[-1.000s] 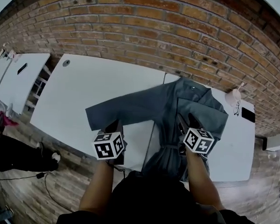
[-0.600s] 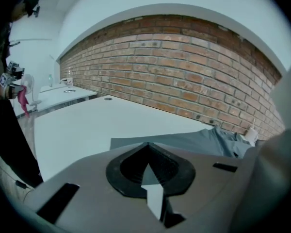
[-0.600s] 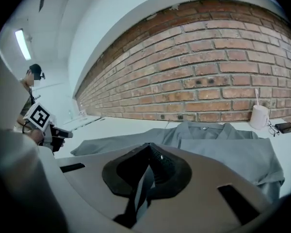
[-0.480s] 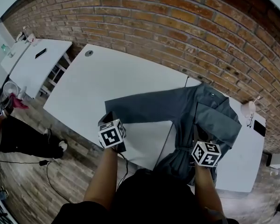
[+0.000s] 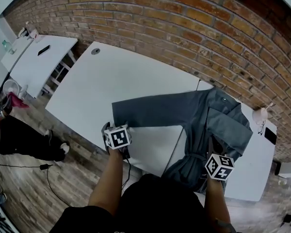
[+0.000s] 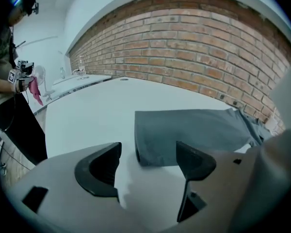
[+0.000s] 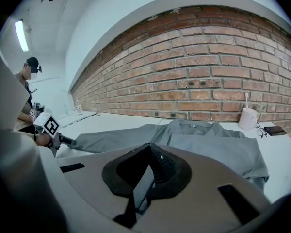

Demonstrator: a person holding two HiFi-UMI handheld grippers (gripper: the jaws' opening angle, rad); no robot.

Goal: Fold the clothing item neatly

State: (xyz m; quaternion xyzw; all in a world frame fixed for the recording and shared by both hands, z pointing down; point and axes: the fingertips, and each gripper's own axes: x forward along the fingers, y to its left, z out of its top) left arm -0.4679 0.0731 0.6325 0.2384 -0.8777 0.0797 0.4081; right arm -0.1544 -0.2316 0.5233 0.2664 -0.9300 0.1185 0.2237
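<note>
Left claw [image 6: 146, 163] just spread wide, empty, beside outstretched sleeve [image 5: 146, 112] of grey collared cloth jacket [image 5: 224, 129] on white table [image 5: 94, 79], right claw [image 7: 148, 171] pressed together near hem [image 5: 190, 163].

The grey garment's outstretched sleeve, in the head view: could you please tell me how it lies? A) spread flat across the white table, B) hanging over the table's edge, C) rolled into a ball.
A: the sleeve lies flat on the white table, reaching out sideways from the grey garment.
</note>
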